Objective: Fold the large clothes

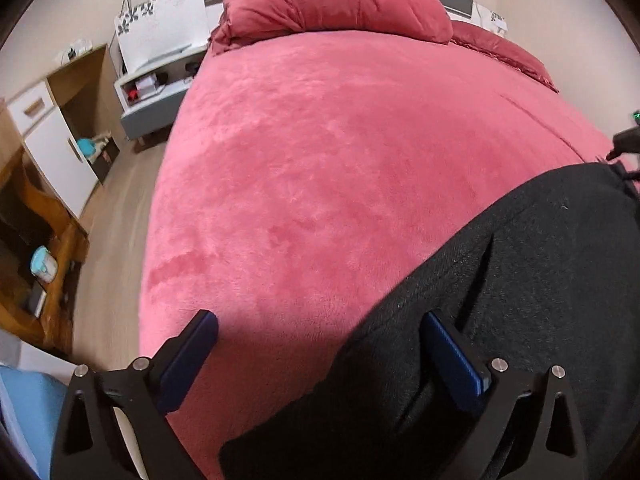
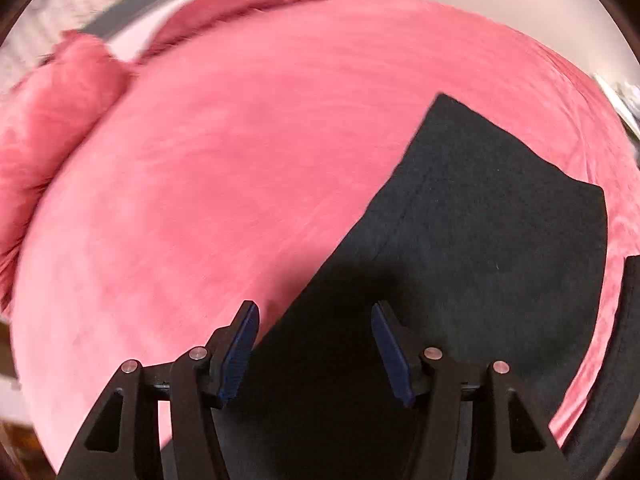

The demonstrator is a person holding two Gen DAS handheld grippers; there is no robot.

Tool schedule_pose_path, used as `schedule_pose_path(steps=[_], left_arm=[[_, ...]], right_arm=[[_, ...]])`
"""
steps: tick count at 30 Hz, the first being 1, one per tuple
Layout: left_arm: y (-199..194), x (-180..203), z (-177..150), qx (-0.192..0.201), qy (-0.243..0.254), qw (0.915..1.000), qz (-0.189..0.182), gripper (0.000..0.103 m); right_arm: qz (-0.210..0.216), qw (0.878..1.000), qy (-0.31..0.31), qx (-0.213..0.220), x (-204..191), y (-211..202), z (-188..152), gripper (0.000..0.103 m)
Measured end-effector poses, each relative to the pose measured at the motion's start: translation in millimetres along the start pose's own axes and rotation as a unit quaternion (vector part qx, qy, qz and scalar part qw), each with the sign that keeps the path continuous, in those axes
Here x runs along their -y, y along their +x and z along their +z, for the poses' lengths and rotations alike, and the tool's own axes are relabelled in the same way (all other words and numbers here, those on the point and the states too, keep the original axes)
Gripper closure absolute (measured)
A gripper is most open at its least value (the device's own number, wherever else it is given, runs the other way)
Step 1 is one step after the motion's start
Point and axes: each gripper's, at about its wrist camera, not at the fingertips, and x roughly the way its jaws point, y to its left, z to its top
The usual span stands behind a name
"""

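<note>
Nearest: left gripper (image 1: pixel 320 354), jaws spread wide, nothing pinched; black fleecy garment (image 1: pixel 500 300) on the pink plush bedspread (image 1: pixel 300 160), its edge under the right-hand finger. Right gripper (image 2: pixel 316 344), jaws parted, empty, over the same cloth, which runs away up-right. Beyond: pink pillow (image 1: pixel 336 0). Garment's near end cut off; right view blurred.

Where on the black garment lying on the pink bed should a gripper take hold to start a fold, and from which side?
Probably at the black garment's far pointed corner, approached from over the bare pink bedspread: that edge lies flat and free, so one finger can slip under.
</note>
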Motion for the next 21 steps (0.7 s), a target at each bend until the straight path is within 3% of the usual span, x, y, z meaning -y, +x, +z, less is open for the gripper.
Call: schedule_pose_path(steps=[3, 4, 5, 6, 7, 9, 11, 16, 21], left_arm=[[0.8, -3.7, -1.1, 0.004, -0.003, 0.9999, -0.012, 0.001], [-0.3, -3.2, -1.7, 0.008, 0.001, 0.9999, -0.015, 0.008], [-4.5, 0.2, -2.4, 0.016, 0.015, 0.9995, -0.024, 0.017], [-12.5, 7.3, -5.3, 0.024, 0.034, 0.9986, -0.032, 0.039], [-17.6, 16.2, -6.5, 0.027, 0.060, 0.9970, -0.042, 0.072], [-28.7, 40.5, -9.9, 0.035, 0.120, 0.9919, -0.022, 0.092], [-38.0, 47.9, -10.2, 0.043, 0.128, 0.9907, -0.014, 0.093], [-81.4, 16.6, -1.0, 0.075, 0.019, 0.9943, -0.074, 0.094], [-143.2, 32.0, -14.5, 0.133, 0.054, 0.9874, -0.067, 0.095]], right_arm=[[-0.033, 0.999, -0.019, 0.009, -7.2, 14.5, 5.2, 0.040], [-0.040, 0.998, -0.037, 0.018, -10.9, 15.1, 3.9, 0.041], [-0.047, 0.998, -0.044, 0.025, -11.8, 14.6, 1.3, 0.051], [-0.053, 0.997, -0.044, 0.032, -10.4, 12.8, 0.0, 0.065], [-0.052, 0.997, -0.043, 0.037, -7.6, 10.7, -0.3, 0.083], [-0.016, 0.999, -0.029, 0.034, 7.8, 5.2, -1.8, 0.092], [0.029, 0.999, -0.001, 0.028, 30.0, -5.6, -3.4, 0.094], [0.124, 0.989, 0.060, 0.047, 74.0, -51.8, -10.7, 0.095], [0.210, 0.970, 0.105, 0.070, 132.7, -108.7, -34.2, 0.095]])
